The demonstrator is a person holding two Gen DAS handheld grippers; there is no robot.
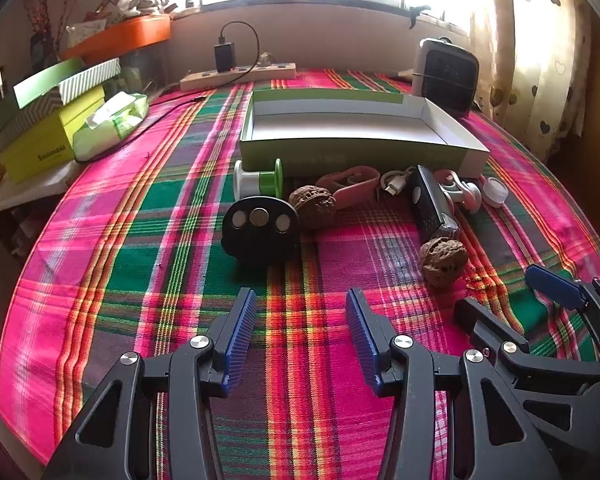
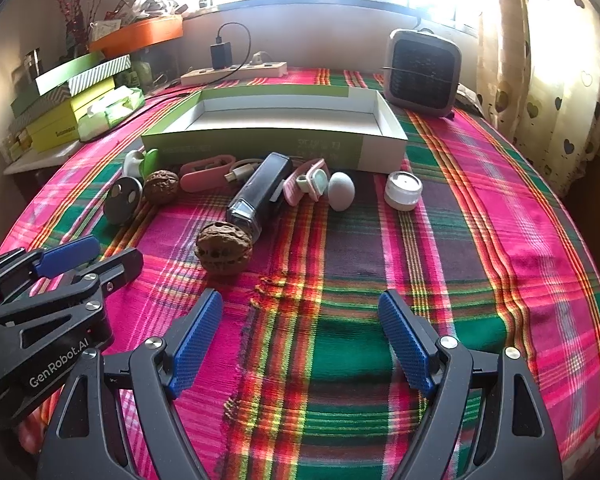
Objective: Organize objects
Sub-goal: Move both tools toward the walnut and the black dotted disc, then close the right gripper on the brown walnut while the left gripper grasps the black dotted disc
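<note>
An empty green-and-white box [image 1: 352, 128] [image 2: 284, 120] lies open at the far middle of the plaid table. In front of it sits a row of small objects: a green-and-white spool [image 1: 258, 180], a black disc with three magnets [image 1: 260, 226] [image 2: 123, 199], two walnuts [image 1: 313, 205] [image 1: 443, 261] [image 2: 223, 249], a pink strap [image 1: 352, 184] [image 2: 208, 172], a black rectangular device [image 1: 434, 204] [image 2: 260, 196], a grey egg-shaped object [image 2: 341, 191] and a white round jar [image 2: 403, 191] [image 1: 495, 192]. My left gripper [image 1: 302, 308] is open and empty, short of the row. My right gripper [image 2: 300, 312] is open and empty beside it.
A small heater [image 2: 422, 72] stands at the back right. A power strip with a charger [image 2: 234, 70] lies along the back edge. Stacked boxes and a wipes pack [image 1: 112, 124] sit on a side shelf at the left. A curtain [image 2: 548, 60] hangs at the right.
</note>
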